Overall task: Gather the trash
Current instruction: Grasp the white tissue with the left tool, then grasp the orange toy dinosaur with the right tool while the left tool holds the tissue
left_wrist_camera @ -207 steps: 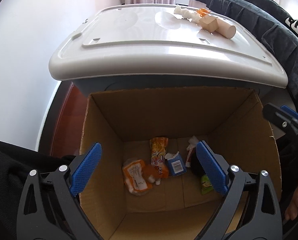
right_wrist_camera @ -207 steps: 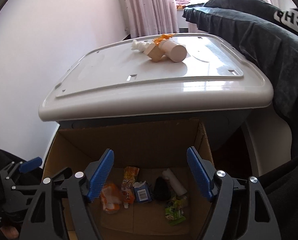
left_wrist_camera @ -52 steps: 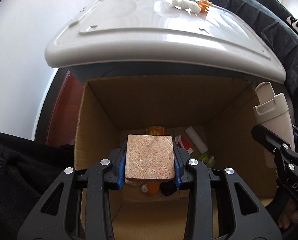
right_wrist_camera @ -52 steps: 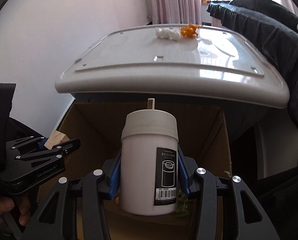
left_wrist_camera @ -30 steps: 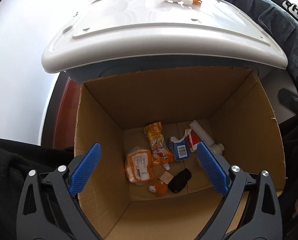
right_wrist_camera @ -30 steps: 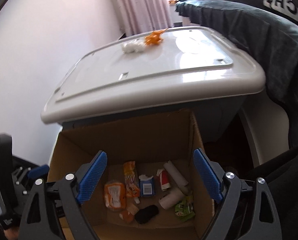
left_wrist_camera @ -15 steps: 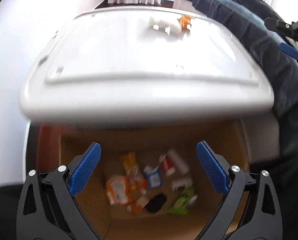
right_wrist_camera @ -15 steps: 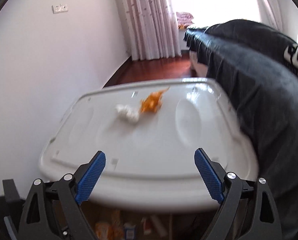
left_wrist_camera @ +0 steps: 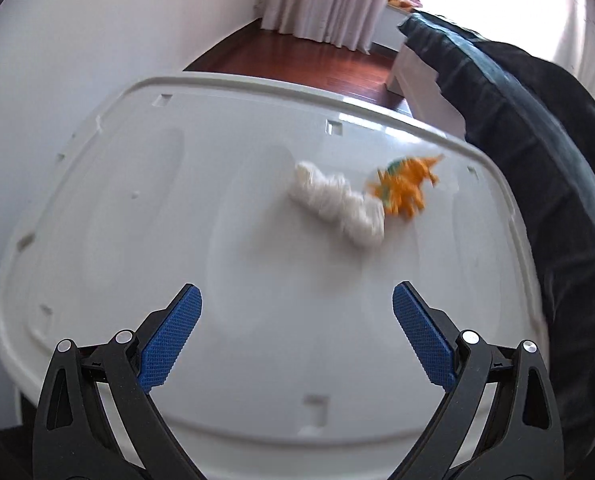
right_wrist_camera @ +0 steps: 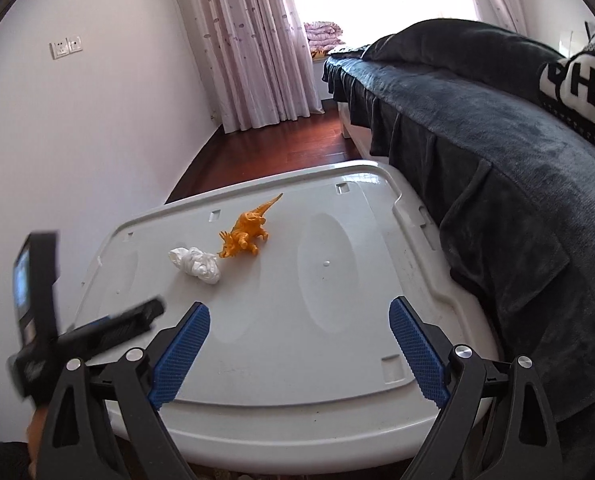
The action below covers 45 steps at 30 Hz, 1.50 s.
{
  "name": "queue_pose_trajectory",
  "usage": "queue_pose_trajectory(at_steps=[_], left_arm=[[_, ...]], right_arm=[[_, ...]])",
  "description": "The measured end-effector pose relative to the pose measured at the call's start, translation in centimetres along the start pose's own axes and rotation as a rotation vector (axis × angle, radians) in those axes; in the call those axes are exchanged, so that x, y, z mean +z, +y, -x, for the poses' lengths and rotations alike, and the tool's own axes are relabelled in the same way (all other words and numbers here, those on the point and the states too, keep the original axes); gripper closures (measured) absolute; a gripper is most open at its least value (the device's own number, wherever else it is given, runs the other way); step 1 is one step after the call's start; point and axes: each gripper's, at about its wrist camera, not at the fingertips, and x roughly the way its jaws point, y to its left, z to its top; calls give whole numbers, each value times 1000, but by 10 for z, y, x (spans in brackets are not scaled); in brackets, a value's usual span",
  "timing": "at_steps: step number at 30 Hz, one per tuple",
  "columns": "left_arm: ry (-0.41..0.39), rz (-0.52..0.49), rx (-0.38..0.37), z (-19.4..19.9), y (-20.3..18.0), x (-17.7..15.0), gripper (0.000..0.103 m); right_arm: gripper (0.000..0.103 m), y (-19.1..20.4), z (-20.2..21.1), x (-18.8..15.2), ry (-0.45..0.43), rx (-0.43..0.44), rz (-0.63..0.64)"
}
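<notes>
Now, through the left wrist camera, my left claw (left_wrist_camera: pixel 297 336) hangs spread wide and empty above the white bin lid (left_wrist_camera: pixel 137 240). Ahead of it and slightly right lies the crumpled white tissue (left_wrist_camera: pixel 337 202), with the orange toy dinosaur (left_wrist_camera: pixel 407 186) touching its far right end. Both are smeared by motion blur, so I cannot judge the tissue's edges well. I read no writing in this view.

From the right wrist camera, my right claw (right_wrist_camera: pixel 299 348) is likewise spread and carries nothing. The tissue (right_wrist_camera: pixel 196 265) sits ahead and to its left, the dinosaur (right_wrist_camera: pixel 247 230) just beyond, its snout at the tissue. The left claw's dark body shows blurred at the lower left. On the bed (right_wrist_camera: pixel 497 140) to the right, a dark pillow (right_wrist_camera: pixel 577 88) bears large white letters, mirrored or cut off; I make out something like "CH".

My worry: the tissue and dinosaur touch, so a wide closing could pinch both or knock the toy off the glossy lid. Soft tissue may also slip out of a shallow pinch.
</notes>
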Motion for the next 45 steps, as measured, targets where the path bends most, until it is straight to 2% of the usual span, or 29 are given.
queue_pose_trajectory(at_steps=[3, 8, 12, 14, 16, 18, 20, 22, 27, 31, 38, 40, 45], left_arm=[[-16, 67, 31, -18, -6, 22, 10], [-31, 88, 122, -50, -21, 49, 10], [45, 112, 177, -85, -21, 49, 10], [85, 97, 182, -98, -21, 44, 10], [46, 40, 197, -95, -27, 39, 11], [21, 25, 171, -89, -27, 35, 22], [-5, -26, 152, -80, -32, 32, 65], [-3, -80, 143, -74, -35, 27, 67], [-9, -111, 68, -65, -10, 19, 68], [-2, -168, 76, -46, 14, 3, 69], [5, -305, 74, 48, 60, -53, 69], [-9, -315, 74, 71, 72, -68, 69], [-84, -248, 65, 81, 85, -68, 69]], right_arm=[[13, -3, -1, 2, 6, 6, -15], [13, 0, -5, 4, 17, 19, 11], [13, 2, -6, 5, 24, 30, 22], [13, 1, -5, 6, 22, 32, 17], [13, 0, -4, 7, 21, 40, 6], [13, 0, -3, 8, 20, 45, -3], [13, 1, -4, 8, 21, 44, -4], [13, 1, -6, 8, 25, 41, -6], [13, -1, -9, 9, 33, 32, -12], [13, -1, -15, 9, 55, 27, -38], [13, 20, -34, 4, 105, 33, -55], [13, 30, -42, 0, 125, 28, -43], [13, 56, -61, -12, 134, -20, 15]])
